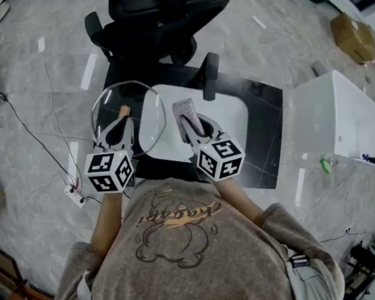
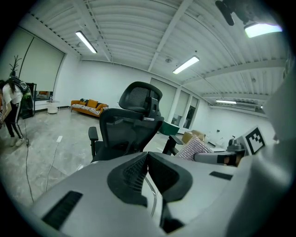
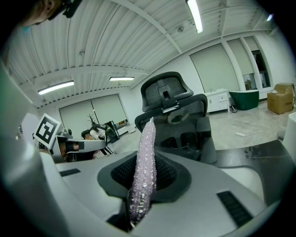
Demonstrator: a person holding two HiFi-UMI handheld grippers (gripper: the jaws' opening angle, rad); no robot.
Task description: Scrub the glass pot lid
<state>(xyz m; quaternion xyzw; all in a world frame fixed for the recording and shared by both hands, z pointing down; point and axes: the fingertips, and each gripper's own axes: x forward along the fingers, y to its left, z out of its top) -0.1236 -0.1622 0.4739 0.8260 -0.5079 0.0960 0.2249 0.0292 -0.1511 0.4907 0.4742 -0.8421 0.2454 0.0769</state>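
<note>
Two claws, one lid, one scrubber. The left claw (image 1: 123, 124) is clamped tight on the lid (image 1: 143, 104), whose thin clear edge runs between its ribbed black pads in the left gripper view (image 2: 151, 194). The lid is a round disc of clear glass with a thin bright rim and one small tan knob (image 1: 124, 111). It is held up off the white worktop (image 1: 234, 117), tilted, just left of the right claw (image 1: 190, 122). That claw is closed on the scrubber (image 1: 184, 107), a flat lilac pad with a glittery, beaded surface, seen edge-on and sticking out past the pads (image 3: 145, 152). Each claw carries one cube (image 1: 109, 171) with square black-and-white markers. One black mesh-backed chair (image 1: 158, 15) stands beyond the worktop.
</note>
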